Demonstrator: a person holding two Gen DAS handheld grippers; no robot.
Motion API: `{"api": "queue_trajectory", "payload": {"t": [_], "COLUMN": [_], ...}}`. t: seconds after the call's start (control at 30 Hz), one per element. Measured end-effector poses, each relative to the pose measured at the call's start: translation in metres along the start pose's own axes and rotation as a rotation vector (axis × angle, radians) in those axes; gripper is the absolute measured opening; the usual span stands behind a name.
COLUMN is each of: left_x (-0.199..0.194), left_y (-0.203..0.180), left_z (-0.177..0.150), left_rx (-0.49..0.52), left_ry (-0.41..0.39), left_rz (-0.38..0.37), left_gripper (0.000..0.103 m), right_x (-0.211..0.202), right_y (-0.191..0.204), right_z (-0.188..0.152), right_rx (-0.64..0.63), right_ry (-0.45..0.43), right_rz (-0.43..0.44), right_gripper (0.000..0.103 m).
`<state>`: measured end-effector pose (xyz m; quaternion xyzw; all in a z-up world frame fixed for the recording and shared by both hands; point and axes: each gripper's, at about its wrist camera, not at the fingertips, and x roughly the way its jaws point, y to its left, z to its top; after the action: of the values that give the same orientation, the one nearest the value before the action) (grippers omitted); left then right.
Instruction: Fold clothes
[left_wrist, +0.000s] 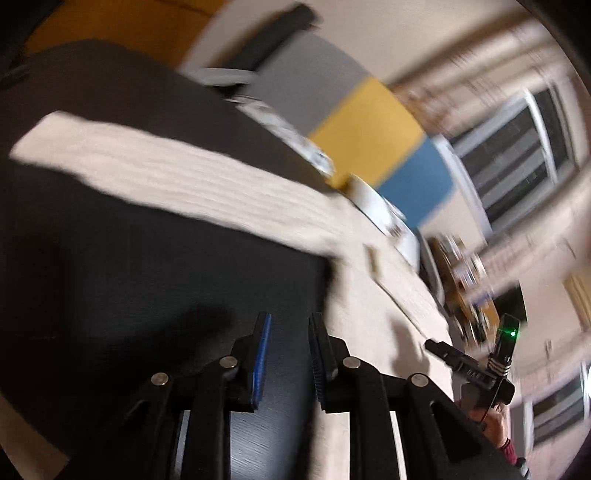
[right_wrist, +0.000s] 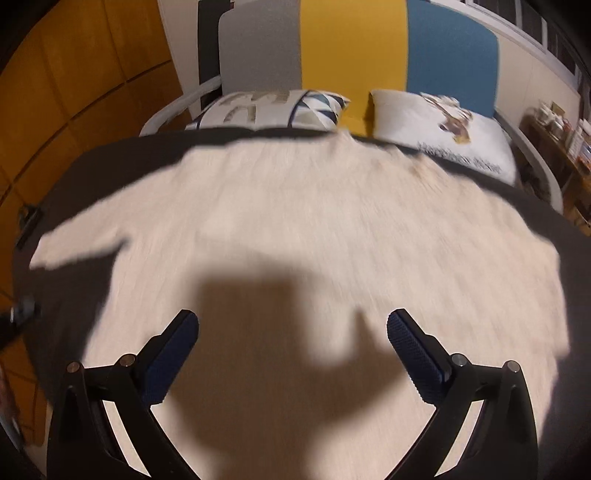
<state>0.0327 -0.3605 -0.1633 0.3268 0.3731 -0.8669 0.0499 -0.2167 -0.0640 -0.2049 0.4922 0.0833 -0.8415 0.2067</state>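
A cream knitted sweater (right_wrist: 314, 206) lies spread flat on a bed with a dark cover (right_wrist: 122, 155), one sleeve (right_wrist: 74, 240) reaching out to the left. My right gripper (right_wrist: 291, 317) hovers wide open over the sweater's lower middle, holds nothing, and casts a shadow on the cloth. In the blurred, tilted left wrist view the sweater's sleeve (left_wrist: 166, 173) stretches across the dark cover (left_wrist: 129, 266). My left gripper (left_wrist: 290, 317) sits at the body's side edge (left_wrist: 369, 314), its blue pads (left_wrist: 263, 354) a narrow gap apart with no cloth between them.
Two patterned pillows (right_wrist: 266, 110) (right_wrist: 443, 129) lean on a grey, yellow and blue headboard (right_wrist: 354, 55). Wooden wardrobe doors (right_wrist: 74, 74) stand left of the bed, a cluttered shelf (right_wrist: 554, 125) right. A hand (left_wrist: 495, 424) holds the other gripper, whose green light (left_wrist: 511, 332) shows in the left wrist view.
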Motion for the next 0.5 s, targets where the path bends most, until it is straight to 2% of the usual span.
{"api": "queue_trajectory", "payload": {"t": [0.17, 0.23, 0.3, 0.4, 0.5], "left_x": [0.031, 0.05, 0.067, 0.062, 0.044], "left_y": [-0.082, -0.102, -0.103, -0.093, -0.086], "left_z": [-0.048, -0.07, -0.084, -0.088, -0.085], "left_rx": [0.239, 0.293, 0.289, 0.224, 0.204], "left_ry": [0.145, 0.214, 0.273, 0.253, 0.219], "left_rz": [-0.096, -0.068, -0.019, -0.028, -0.011], "left_gripper": [0.019, 0.019, 0.018, 0.016, 0.017], "right_x": [-0.038, -0.053, -0.062, -0.068, -0.074], "right_y": [-0.037, -0.052, -0.057, -0.056, -0.054], "right_z": [-0.067, -0.093, -0.105, -0.108, -0.112], "right_rx": [0.045, 0.063, 0.068, 0.061, 0.054], "right_ry": [0.019, 0.027, 0.021, -0.001, -0.023], "right_rz": [-0.054, -0.076, -0.077, -0.059, -0.041], "right_gripper": [0.103, 0.103, 0.103, 0.103, 0.103]}}
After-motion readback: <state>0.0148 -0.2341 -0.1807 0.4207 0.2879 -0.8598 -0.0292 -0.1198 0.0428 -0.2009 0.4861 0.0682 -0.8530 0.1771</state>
